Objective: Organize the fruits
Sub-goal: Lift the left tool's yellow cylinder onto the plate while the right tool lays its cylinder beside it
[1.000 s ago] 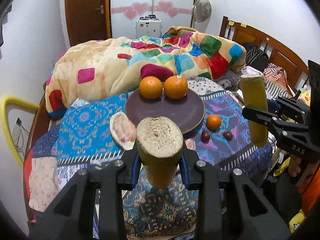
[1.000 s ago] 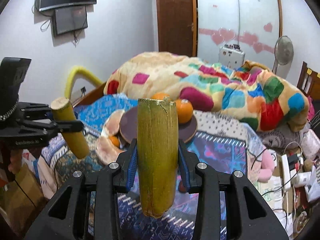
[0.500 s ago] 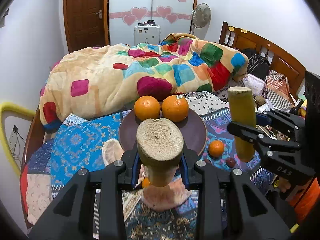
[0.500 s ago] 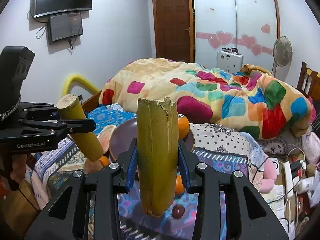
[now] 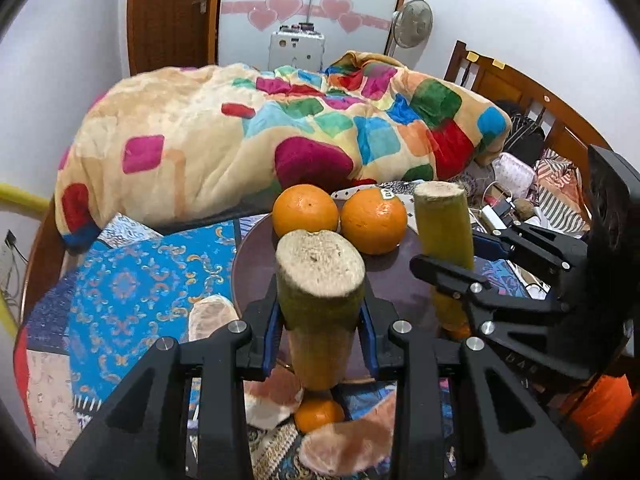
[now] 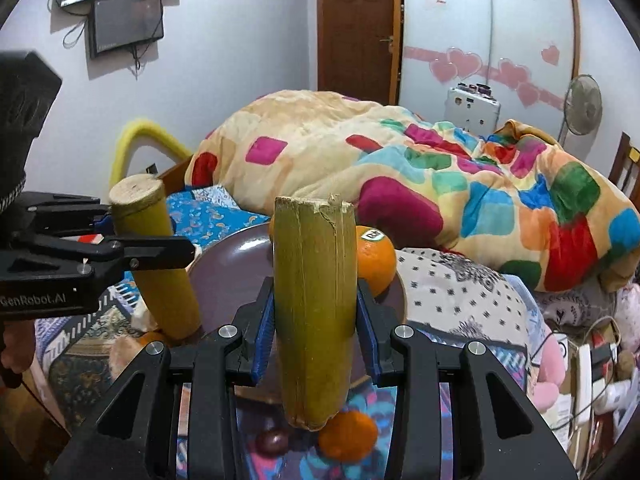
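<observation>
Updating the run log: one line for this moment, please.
left tongs: shut on sugarcane piece | right tongs: shut on second sugarcane piece | both above plate | plate: two oranges

The short cut cane stalk (image 5: 320, 312) is olive-yellow with a pale, speckled beige end, and the taller cut cane stalk (image 6: 314, 304) is yellow-green, streaked lengthwise. Both sit between blue-padded black plastic fingers (image 5: 272, 332). The round plate (image 5: 256, 264) is dull purple-brown and carries two bright orange oranges (image 5: 306, 210). The near cloth (image 5: 132, 284) is bright blue with orange scrollwork. The far plush blanket (image 5: 224, 128) is cream with pink, red, green and blue squares.
</observation>
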`<action>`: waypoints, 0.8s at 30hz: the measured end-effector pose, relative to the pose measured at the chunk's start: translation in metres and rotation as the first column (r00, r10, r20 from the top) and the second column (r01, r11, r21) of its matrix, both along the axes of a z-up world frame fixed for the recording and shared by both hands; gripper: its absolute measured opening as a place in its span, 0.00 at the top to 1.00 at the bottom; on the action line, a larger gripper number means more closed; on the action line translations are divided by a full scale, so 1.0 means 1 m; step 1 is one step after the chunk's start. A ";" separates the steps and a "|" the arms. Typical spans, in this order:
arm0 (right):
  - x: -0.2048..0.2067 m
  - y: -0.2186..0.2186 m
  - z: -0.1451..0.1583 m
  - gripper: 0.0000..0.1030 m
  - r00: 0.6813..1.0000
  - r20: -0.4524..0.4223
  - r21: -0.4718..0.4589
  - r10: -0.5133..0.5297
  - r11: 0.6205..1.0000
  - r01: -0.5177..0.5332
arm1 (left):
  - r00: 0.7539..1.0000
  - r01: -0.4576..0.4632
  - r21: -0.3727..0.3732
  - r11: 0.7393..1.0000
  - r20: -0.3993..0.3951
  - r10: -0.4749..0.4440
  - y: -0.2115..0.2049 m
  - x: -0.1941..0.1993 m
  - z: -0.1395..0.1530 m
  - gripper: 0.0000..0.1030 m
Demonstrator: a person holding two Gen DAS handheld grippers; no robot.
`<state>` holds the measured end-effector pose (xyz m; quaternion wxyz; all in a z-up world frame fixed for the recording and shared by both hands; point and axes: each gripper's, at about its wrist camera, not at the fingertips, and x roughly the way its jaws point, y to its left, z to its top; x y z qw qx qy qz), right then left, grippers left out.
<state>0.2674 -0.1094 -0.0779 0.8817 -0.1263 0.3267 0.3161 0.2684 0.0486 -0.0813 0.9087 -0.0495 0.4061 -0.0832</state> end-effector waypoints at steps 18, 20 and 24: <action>0.020 0.032 -0.024 0.67 0.999 -0.030 -0.116 0.037 0.992 -0.040 | 0.997 -0.057 -0.017 0.998 -0.056 0.056 0.012 0.040 -0.025 0.63; 0.019 0.032 -0.025 0.66 0.998 -0.044 -0.115 0.046 0.992 -0.051 | 0.996 -0.061 -0.020 0.998 -0.067 0.059 0.015 0.039 -0.028 0.61; 0.016 0.029 -0.025 0.64 0.998 -0.051 -0.103 0.039 0.994 -0.044 | 0.997 -0.058 -0.002 0.998 -0.058 0.058 0.015 0.029 -0.026 0.61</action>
